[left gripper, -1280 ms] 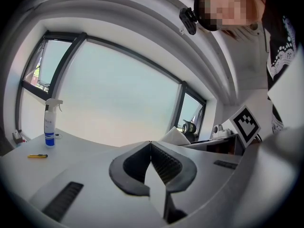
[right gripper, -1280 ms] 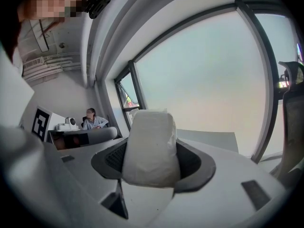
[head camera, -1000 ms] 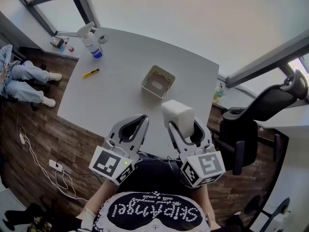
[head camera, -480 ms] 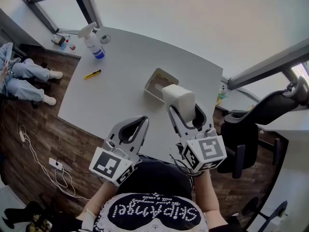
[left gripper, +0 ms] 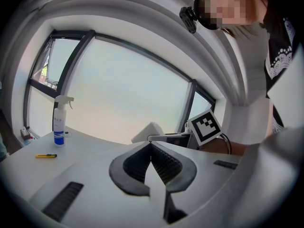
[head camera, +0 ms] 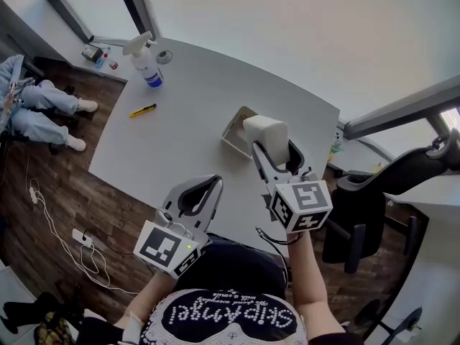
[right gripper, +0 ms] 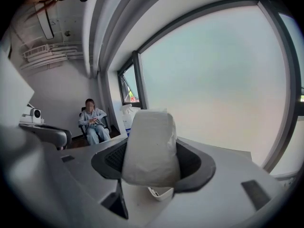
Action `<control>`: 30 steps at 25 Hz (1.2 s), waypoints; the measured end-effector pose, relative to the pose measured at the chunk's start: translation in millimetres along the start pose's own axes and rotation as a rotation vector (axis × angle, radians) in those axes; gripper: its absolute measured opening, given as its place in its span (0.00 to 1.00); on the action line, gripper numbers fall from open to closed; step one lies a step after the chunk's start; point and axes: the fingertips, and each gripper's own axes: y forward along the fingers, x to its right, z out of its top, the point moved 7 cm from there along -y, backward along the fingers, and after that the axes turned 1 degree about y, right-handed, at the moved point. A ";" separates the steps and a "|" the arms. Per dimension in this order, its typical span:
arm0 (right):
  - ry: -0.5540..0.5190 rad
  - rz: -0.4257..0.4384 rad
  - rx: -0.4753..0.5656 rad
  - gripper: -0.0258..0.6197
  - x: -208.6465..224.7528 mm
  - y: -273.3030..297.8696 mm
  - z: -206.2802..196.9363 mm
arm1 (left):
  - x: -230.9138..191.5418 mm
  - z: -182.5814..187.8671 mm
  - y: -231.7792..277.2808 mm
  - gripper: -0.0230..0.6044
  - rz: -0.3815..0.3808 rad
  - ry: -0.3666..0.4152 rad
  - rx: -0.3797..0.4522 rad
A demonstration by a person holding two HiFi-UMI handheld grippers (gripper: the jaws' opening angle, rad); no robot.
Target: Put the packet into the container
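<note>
R gripper [head camera: 274, 149]: jaws clamped on packet [head camera: 264, 131], one jaw per side, grip on its lower part. Packet's white top stands clear above the jaw tips. R gripper view confirms this: packet [right gripper: 151, 148] fills the gap between the jaws, upright, surface slightly creased.

Packet posn: held off table [head camera: 180, 142], not inside container [head camera: 233, 126]. In head view the packet covers the container's right part. In R gripper view the container [right gripper: 160, 193] shows just under the packet's lower edge, open side up. Height above rim: cannot tell.

L gripper [head camera: 214, 183]: jaws closed tip to tip, nothing between them. L gripper view shows the ribbed pads meeting at the tips [left gripper: 151, 144]. It is held over the table's near edge, left of R gripper and apart from the container. Beyond its tips, L gripper view shows the R gripper's marker cube [left gripper: 205, 126] and part of the packet [left gripper: 148, 132].

Other items on table:
- Bottle [head camera: 146, 62], spray type, upright, far left corner.
- Yellow tool [head camera: 143, 110], lying flat, near the bottle, well apart from the container.

Off table: person [head camera: 39, 110] seated at far left; chair [head camera: 392, 182] at right.
</note>
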 end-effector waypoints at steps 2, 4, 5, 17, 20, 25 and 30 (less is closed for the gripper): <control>-0.004 -0.001 -0.014 0.47 2.8 9.7 -1.9 | -3.4 0.8 0.5 0.05 0.007 -0.001 -0.002; -0.007 -0.002 -0.027 0.47 5.4 18.8 -3.9 | -6.5 0.8 1.0 0.05 0.012 -0.002 -0.005; -0.008 -0.004 -0.032 0.47 6.9 22.8 -4.9 | -7.4 0.6 1.6 0.05 0.013 -0.003 -0.007; 0.006 -0.024 -0.102 0.47 21.9 59.3 -23.9 | -14.1 2.6 9.0 0.05 0.015 -0.007 -0.013; 0.014 -0.023 -0.116 0.47 24.3 64.3 -28.5 | -16.3 2.3 8.3 0.05 0.024 -0.009 -0.018; 0.023 -0.028 -0.136 0.47 28.9 72.1 -35.4 | -17.4 1.2 6.9 0.05 0.032 -0.013 -0.021; 0.031 -0.022 -0.162 0.47 29.6 81.0 -44.2 | -17.5 -1.5 4.3 0.05 0.041 -0.020 -0.031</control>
